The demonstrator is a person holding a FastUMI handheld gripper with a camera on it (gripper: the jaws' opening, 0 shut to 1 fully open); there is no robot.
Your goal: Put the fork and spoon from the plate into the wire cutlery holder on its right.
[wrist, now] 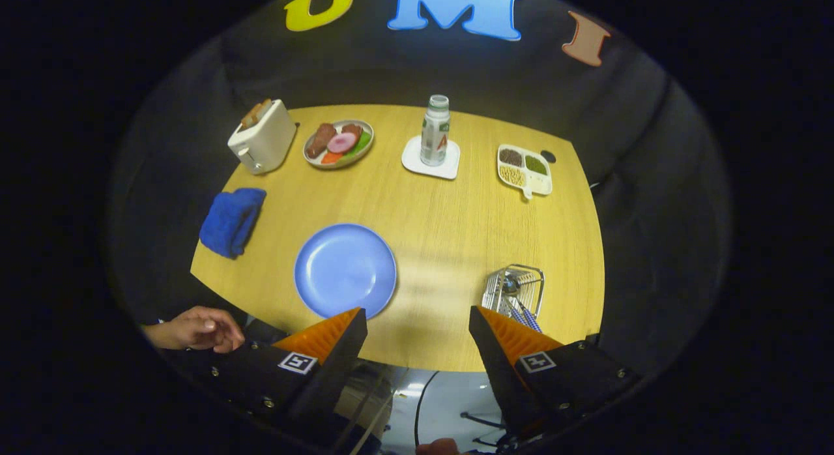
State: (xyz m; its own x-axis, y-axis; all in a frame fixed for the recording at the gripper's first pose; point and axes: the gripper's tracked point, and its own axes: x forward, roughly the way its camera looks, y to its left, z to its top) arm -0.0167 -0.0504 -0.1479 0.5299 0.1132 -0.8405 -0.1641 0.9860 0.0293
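The tool (417, 331) hangs wide open above the counter's (456, 246) near edge, holding nothing. The blue plate (345, 269) just ahead of its left finger looks bare; fork and spoon (521, 305) seem to stand in the wire cutlery holder (515, 289) ahead of the right finger. Risk: a careless sweep could topple that holder. The bottle's (435, 130) label is too small to read

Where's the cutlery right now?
In the gripper view, the cutlery stands in the wire holder, right of the blue plate, just beyond the open gripper.
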